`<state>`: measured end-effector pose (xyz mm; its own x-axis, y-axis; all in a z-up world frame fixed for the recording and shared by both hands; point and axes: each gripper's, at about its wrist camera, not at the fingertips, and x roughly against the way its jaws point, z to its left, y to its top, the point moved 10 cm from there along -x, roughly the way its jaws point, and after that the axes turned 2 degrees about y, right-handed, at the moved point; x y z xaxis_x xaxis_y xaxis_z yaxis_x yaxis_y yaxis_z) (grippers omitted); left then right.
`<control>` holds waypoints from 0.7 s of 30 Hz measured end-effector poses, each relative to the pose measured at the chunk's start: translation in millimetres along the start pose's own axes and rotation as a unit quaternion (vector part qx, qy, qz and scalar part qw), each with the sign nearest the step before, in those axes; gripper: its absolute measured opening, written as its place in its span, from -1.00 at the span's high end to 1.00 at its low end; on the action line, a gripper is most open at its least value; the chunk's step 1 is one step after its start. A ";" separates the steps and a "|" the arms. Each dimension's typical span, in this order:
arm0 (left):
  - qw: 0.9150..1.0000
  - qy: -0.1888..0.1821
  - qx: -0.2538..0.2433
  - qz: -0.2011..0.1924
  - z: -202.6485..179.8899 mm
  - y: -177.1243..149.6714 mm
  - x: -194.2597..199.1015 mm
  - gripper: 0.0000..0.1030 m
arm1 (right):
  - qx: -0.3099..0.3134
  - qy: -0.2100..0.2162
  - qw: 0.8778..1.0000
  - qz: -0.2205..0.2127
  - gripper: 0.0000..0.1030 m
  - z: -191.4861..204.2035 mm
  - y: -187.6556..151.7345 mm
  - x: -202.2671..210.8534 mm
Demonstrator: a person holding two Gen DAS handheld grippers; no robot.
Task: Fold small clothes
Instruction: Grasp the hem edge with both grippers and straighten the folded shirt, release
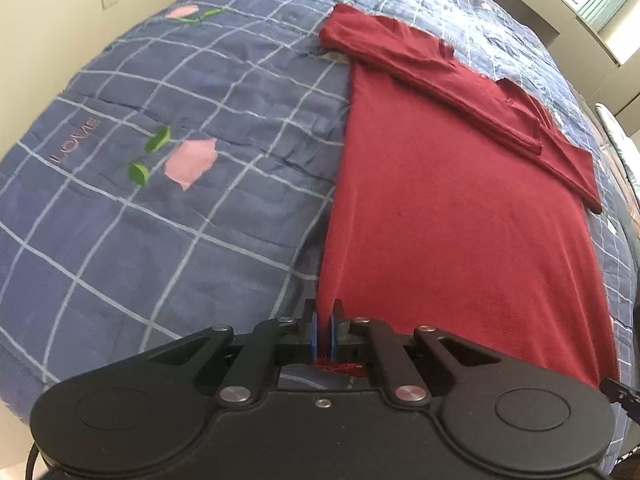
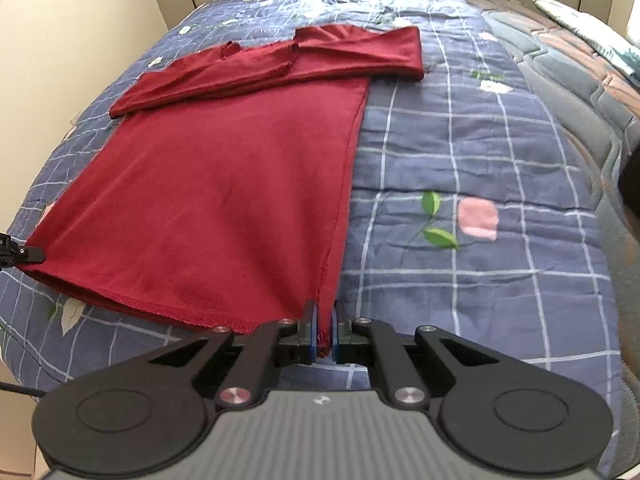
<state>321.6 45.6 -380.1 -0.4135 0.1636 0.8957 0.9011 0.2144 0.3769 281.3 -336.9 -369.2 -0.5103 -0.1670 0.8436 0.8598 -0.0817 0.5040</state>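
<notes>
A: Report the location of the garment.

B: The red top (image 1: 440,208) lies flat on the quilt (image 1: 160,220), a blue checked cover with pink flower patches. Both sleeves are folded across the upper body of the top, at the end far from the grippers. The hem is the near edge.

A: State of the left gripper?

B: The left gripper (image 1: 323,334) is clenched on the hem corner at the left side seam. Red fabric sits pinched between the blue pads (image 1: 314,336).

A: State of the right gripper?

B: The right gripper (image 2: 324,334) is clenched on the opposite hem corner, at the right side seam. Fabric is bunched between its pads (image 2: 314,336). The hem between the two corners runs slightly raised off the quilt near this gripper.

A: Anything else in view?

B: A pillow (image 2: 592,28) near the far right of the bed.
</notes>
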 end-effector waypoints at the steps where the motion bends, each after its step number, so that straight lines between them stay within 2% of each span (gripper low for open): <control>1: 1.000 -0.001 -0.002 0.000 -1.3 0.1 -2.5 0.84 | 0.000 0.003 1.000 0.002 0.79 -0.3 -0.4 -1.9; 3: 1.000 -0.005 -0.004 0.008 -1.9 0.4 -7.4 0.67 | 0.002 0.006 1.000 0.004 0.66 -1.4 -1.0 -2.8; 4: 1.000 -0.014 -0.002 0.017 -2.9 -0.6 -9.6 0.54 | 0.004 0.005 1.000 0.002 0.50 -2.5 -0.3 -1.8; 5: 1.000 -0.021 0.004 0.019 -3.3 -0.7 -10.4 0.42 | 0.007 0.004 1.000 -0.002 0.22 -3.1 0.6 -0.1; 6: 0.999 -0.025 0.009 0.018 -2.9 -0.2 -10.0 0.32 | 0.011 0.002 1.000 -0.007 0.05 -3.0 2.1 2.3; 7: 0.999 -0.026 0.011 0.016 -2.5 0.5 -9.3 0.09 | 0.017 0.000 1.000 -0.013 -0.19 -2.5 3.9 5.4; 8: 1.000 -0.021 0.011 0.012 -1.4 1.6 -7.9 -0.21 | 0.029 -0.001 0.999 -0.021 -0.29 0.3 5.8 8.9; 9: 1.000 -0.012 0.009 0.005 0.0 3.4 -4.9 -0.33 | 0.044 0.001 0.999 -0.025 -0.33 3.8 7.5 11.5; 11: 1.000 -0.003 0.000 -0.014 -1.0 7.2 3.1 -0.59 | 0.086 0.004 0.996 -0.030 -0.63 14.5 9.0 14.5; 12: 1.000 0.000 -0.008 -0.019 -1.8 8.5 6.9 -0.67 | 0.109 0.005 0.994 -0.029 -0.67 20.4 7.9 14.2; 14: 0.999 0.021 -0.035 -0.031 -4.7 10.1 13.3 -0.95 | 0.164 0.006 0.986 -0.022 -0.67 33.8 3.1 10.9; 18: 0.987 0.051 -0.127 -0.086 -21.5 10.8 28.6 -0.99 | 0.248 0.008 0.969 -0.007 -0.67 58.7 -11.4 -1.9; 21: 0.973 0.048 -0.196 -0.108 -41.8 4.5 32.6 -0.99 | 0.295 0.000 0.956 -0.003 -0.58 69.8 -21.8 -12.6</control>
<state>317.5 11.7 -339.4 -0.6019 0.0606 0.7963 0.7827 -0.1526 0.6033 268.0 -264.5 -377.9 -0.5144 -0.1689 0.8408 0.6993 0.4849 0.5253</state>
